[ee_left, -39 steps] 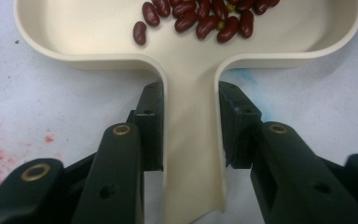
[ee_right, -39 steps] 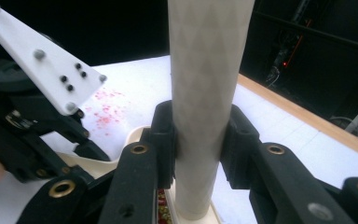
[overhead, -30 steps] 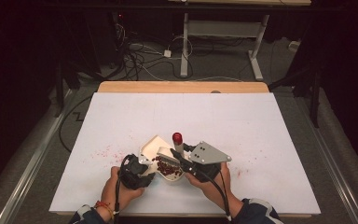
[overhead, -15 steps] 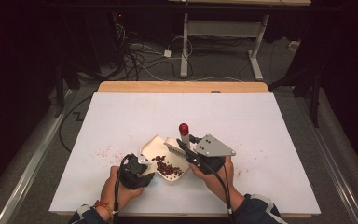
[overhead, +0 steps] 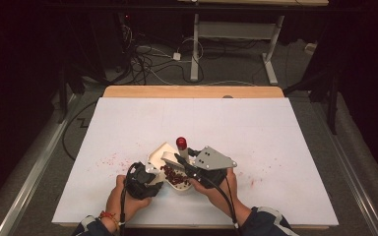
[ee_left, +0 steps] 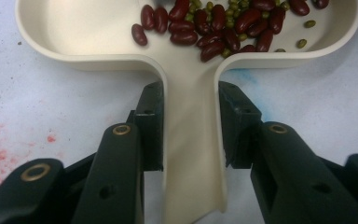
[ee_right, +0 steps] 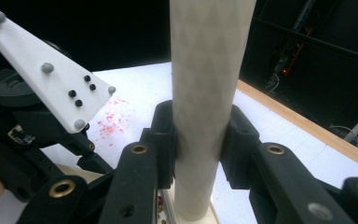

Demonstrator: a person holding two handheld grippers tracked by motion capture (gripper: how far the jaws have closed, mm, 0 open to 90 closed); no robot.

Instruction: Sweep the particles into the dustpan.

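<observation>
Scoop (overhead: 181,147) swung more upright, right gripper (ee_right: 198,140) clamping it, left gripper (ee_left: 190,126) clamping one dish (ee_left: 74,51)

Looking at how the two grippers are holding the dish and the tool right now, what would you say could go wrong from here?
1. The left gripper holds the cream dish only by its narrow handle; pressing with the tool could twist it and tip the dish.
2. The beans are piled toward one side of the dish, close to the rim, so a hard push may scatter them onto the table.
3. The right gripper clamps a smooth round tool handle, which might slip.
</observation>
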